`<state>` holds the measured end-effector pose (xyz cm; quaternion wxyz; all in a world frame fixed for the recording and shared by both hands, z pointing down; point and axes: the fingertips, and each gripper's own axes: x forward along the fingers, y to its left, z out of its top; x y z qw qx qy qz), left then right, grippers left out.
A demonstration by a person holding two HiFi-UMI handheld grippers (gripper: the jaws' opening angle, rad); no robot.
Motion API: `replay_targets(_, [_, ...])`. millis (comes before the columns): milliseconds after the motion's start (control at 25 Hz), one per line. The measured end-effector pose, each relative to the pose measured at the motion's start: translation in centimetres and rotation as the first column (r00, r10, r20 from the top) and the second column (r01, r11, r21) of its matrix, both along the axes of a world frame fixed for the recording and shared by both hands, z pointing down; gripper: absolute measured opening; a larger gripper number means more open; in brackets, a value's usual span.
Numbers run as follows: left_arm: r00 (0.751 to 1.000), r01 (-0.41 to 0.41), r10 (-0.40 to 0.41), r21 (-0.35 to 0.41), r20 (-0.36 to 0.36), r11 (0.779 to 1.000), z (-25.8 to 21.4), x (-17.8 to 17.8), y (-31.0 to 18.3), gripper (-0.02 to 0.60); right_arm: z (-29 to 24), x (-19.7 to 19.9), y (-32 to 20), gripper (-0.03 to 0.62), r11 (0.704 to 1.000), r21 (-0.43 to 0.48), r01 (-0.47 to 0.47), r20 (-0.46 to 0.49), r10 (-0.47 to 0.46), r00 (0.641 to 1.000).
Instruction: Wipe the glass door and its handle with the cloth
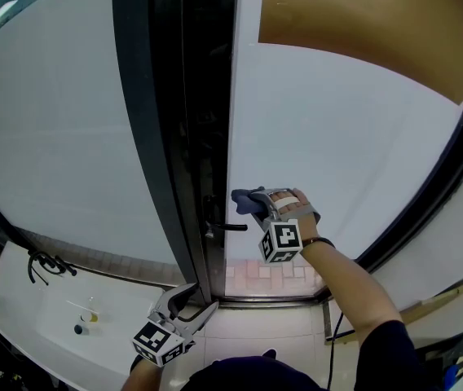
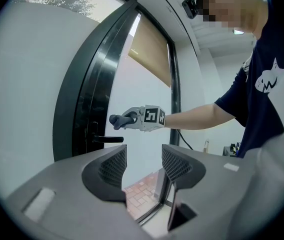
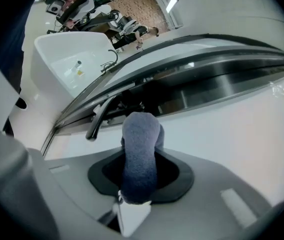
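Note:
The glass door [image 1: 337, 129] stands ahead with a black frame [image 1: 178, 137] and a black lever handle [image 1: 223, 227]. My right gripper [image 1: 257, 204] is shut on a grey-blue cloth [image 1: 246, 199], held against the glass just above and right of the handle. In the right gripper view the cloth [image 3: 141, 154] fills the jaws, with the handle [image 3: 98, 118] just beyond it. My left gripper [image 1: 192, 304] hangs low near the door's foot, open and empty. The left gripper view shows its fingers [image 2: 113, 168] apart, with the handle [image 2: 107, 139] and cloth [image 2: 123, 120] farther off.
A white sink counter [image 1: 36, 316] with a black tap [image 1: 46, 263] and small items lies at the lower left. A tan blind [image 1: 362, 23] covers the top of the glass. Brick paving [image 1: 264, 274] shows through the door's lower part. A cable [image 1: 333, 332] hangs by the right frame.

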<state>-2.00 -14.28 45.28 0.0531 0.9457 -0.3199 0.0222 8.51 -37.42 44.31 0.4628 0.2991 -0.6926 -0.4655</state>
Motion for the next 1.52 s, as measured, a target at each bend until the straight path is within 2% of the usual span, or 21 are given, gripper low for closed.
replay_targets(280, [0.999,-0.052,0.052,0.003,0.011,0.999,0.0,1.9,-0.5,0.215,0.8,6.9,0.6,0.104,0.997,-0.008,-0.075,-0.026,0.074,0.997])
replay_targets(640, [0.997,-0.072,0.072,-0.001,0.022,0.997,-0.2,2.7,-0.8,0.215,0.5,16.1,1.5,0.104,0.978,-0.008,-0.208,-0.012,0.208,0.978])
replay_targets(800, [0.997,-0.073,0.073,0.004,0.020,0.997,0.0,2.6,-0.9,0.215,0.2,19.0,1.8,0.104,0.965,-0.011,-0.263,0.005,0.263,0.965])
replay_targets(960, [0.998,-0.064,0.064,0.003,0.025,0.998,0.2,2.1,-0.8,0.215,0.0,20.4,2.1,0.104,0.949,-0.036,-0.314,0.067,0.316,0.947])
replay_targets(1040, [0.998,-0.058,0.058,0.000,0.027,0.998,0.4,1.7,-0.6,0.215,-0.3,19.6,2.6,0.104,0.950,-0.050,-0.310,0.107,0.313,0.944])
replay_targets(1160, [0.998,-0.047,0.047,-0.005,0.032,0.999,0.7,1.0,-0.5,0.215,-1.1,16.2,3.5,0.104,0.965,-0.072,-0.251,0.196,0.261,0.945])
replay_targets(1360, [0.999,-0.026,0.026,-0.002,0.035,1.000,0.4,-0.2,-0.2,0.215,-2.6,6.7,4.3,0.104,0.986,-0.145,-0.080,0.343,0.125,0.931])
replay_targets(1520, [1.000,-0.008,0.008,0.006,0.025,1.000,0.2,-0.9,0.2,0.215,-3.9,-1.0,4.2,0.104,0.975,-0.217,0.040,0.444,0.062,0.894])
